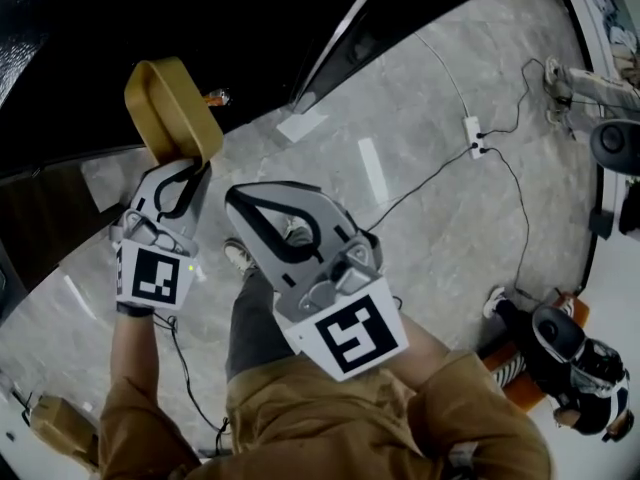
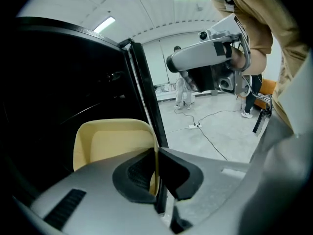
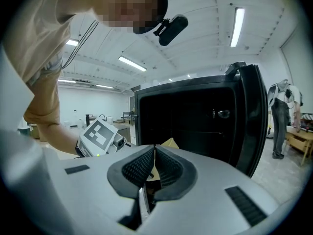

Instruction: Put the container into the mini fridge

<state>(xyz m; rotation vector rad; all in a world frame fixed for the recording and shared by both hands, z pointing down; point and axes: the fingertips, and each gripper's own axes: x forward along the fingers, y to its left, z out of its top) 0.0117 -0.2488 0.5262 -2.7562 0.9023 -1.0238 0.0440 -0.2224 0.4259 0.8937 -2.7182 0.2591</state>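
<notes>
Left gripper (image 1: pixel 192 171) is clamping the side wall of the tan, rounded plastic container (image 1: pixel 168 106), holding it just outside the open black mini fridge (image 1: pixel 250 28). Right gripper (image 1: pixel 243 206) is hanging alongside, jaws pinched together on nothing. Setting it inside and letting go are looking undone

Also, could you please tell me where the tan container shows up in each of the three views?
Head view: container upper left, its rim pinched by the left gripper.
Left gripper view: lower left of centre, its wall between the fingers.
Right gripper view: only a tan corner, just above the right gripper's fingers, centre.
Shared landmark: the open black mini fridge, behind the container in all three.
</notes>
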